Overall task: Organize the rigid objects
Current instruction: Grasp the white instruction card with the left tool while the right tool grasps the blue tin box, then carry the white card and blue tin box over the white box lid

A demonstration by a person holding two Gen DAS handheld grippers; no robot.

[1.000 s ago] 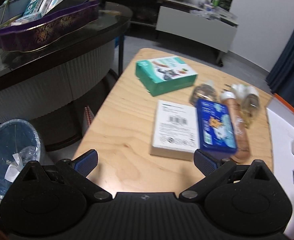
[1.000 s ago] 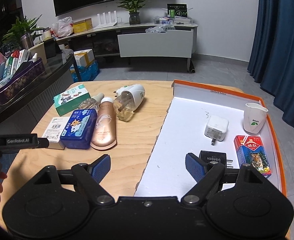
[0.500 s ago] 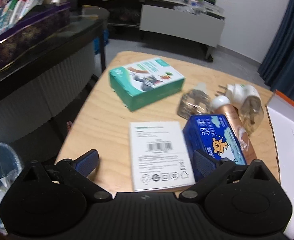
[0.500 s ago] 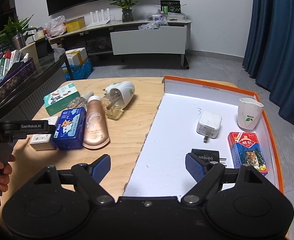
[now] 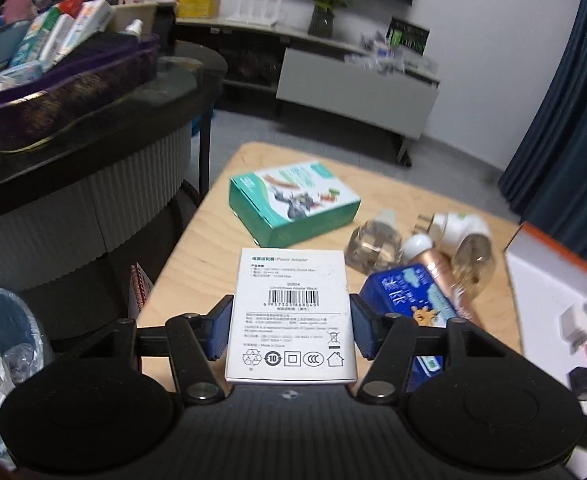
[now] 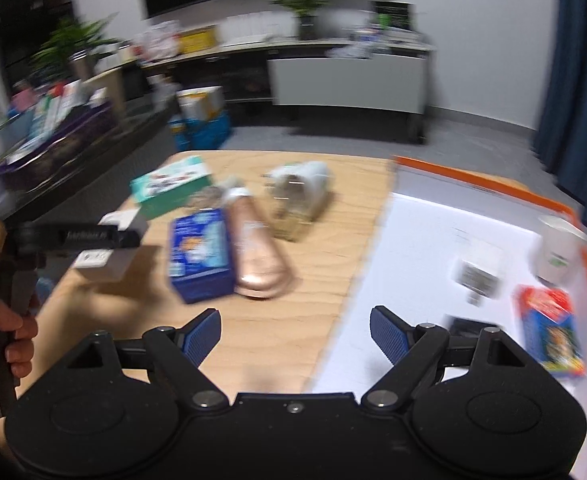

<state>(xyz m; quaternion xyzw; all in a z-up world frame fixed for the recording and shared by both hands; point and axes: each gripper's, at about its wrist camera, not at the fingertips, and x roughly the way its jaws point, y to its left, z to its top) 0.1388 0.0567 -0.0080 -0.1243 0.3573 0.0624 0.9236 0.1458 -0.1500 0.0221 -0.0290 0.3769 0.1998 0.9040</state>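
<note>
My left gripper (image 5: 291, 326) is shut on the white power adapter box (image 5: 291, 312), its blue pads against the box's two sides. In the right wrist view the same box (image 6: 107, 254) is held a little above the wooden table (image 6: 301, 280). A green box (image 5: 293, 202), a blue box (image 5: 407, 300), a rose-gold bottle (image 5: 439, 268) and two clear refill bottles (image 5: 367, 244) lie on the table. My right gripper (image 6: 293, 332) is open and empty over the table's front edge.
A white tray with an orange rim (image 6: 489, 184) at the right holds a white cup (image 6: 559, 248), a white charger (image 6: 477, 270), a black plug (image 6: 465, 328) and a red box (image 6: 551, 328). A dark counter with a purple basket (image 5: 61, 92) stands left; a blue bin (image 5: 1, 344) below it.
My left gripper moved forward over the white box, shut on it and lifted it. The right wrist view has turned blurred with motion.
</note>
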